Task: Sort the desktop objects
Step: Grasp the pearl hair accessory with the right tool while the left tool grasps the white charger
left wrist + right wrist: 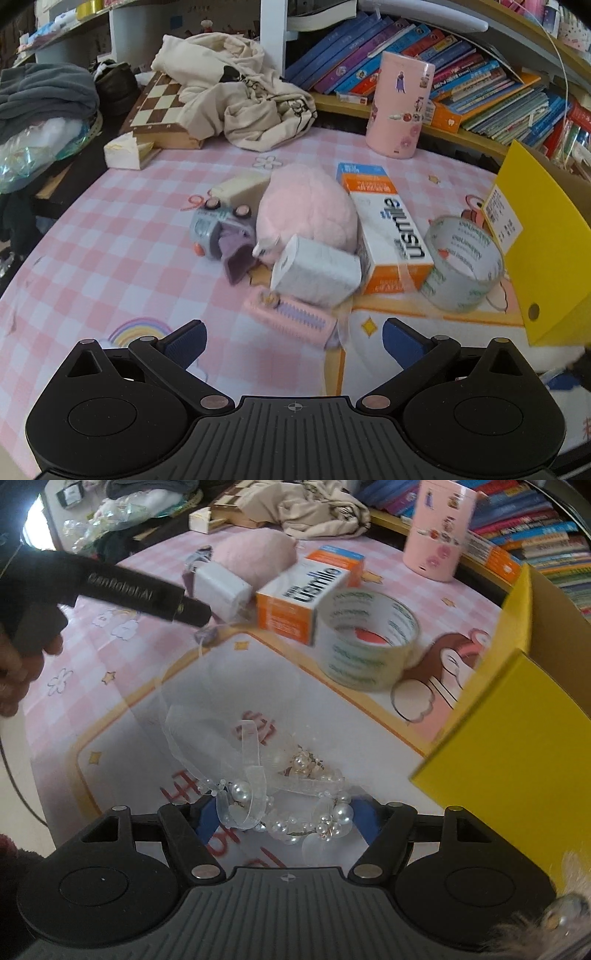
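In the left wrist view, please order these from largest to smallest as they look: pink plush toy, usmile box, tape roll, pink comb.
1. pink plush toy
2. usmile box
3. tape roll
4. pink comb

The tape roll and the comb look close in size, and the comb lies nearer the camera, so their order is unsure.

A: How is the left tool [294, 341] set?
B: Its jaws are spread apart above the desk [110, 266]; nothing is held.

A: What is laid ahead?
B: A pink comb [295, 317] is seen nearest, a white charger [316, 271] just behind it. An Usmile box [384, 229] is flanked by a plush toy [306, 203] and a tape roll [463, 264].
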The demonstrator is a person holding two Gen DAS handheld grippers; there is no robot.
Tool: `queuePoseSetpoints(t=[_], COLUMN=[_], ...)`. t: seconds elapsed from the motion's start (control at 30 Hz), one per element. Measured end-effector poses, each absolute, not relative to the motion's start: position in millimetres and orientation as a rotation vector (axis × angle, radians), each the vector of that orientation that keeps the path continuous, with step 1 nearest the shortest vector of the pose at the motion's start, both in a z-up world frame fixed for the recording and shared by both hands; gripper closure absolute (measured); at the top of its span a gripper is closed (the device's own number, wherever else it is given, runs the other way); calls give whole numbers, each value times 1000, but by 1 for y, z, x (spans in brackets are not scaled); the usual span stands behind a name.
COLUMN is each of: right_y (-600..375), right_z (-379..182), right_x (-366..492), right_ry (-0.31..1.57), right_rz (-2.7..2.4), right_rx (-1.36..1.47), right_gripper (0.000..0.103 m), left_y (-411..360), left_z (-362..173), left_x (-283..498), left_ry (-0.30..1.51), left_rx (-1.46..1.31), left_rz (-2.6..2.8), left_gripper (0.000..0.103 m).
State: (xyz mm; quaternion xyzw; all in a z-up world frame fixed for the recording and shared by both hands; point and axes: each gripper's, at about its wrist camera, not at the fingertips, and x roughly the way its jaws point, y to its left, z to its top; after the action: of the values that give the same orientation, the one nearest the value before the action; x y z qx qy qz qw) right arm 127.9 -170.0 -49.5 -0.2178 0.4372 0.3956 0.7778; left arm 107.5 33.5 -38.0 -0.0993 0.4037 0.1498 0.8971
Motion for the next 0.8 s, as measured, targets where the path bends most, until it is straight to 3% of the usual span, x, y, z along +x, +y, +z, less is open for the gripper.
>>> queuePoseSetpoints(t=[0.1, 0.23, 0.47, 0.57, 0.8], right_y=[-176, -182, -186, -186, -186], right_z=[-50, -50, -50, -50, -49], right_x=[128, 128, 129, 129, 129], right_ry=[950, 951, 950, 948, 944], right_rz=[836, 823, 816, 817, 795], right_rx=[-464, -457, -453, -455, -459], right_gripper=[33, 33, 33, 33, 34], left_y=[34, 27, 11, 9, 18], left_z=[-39, -40, -48, -53, -50], left_x=[116, 129, 144, 147, 140], left_ry=[821, 804, 815, 825, 815], left_rx=[-196, -116, 70, 107, 67], left_rz=[284, 273, 257, 252, 245], left_gripper=[11, 35, 38, 49, 51])
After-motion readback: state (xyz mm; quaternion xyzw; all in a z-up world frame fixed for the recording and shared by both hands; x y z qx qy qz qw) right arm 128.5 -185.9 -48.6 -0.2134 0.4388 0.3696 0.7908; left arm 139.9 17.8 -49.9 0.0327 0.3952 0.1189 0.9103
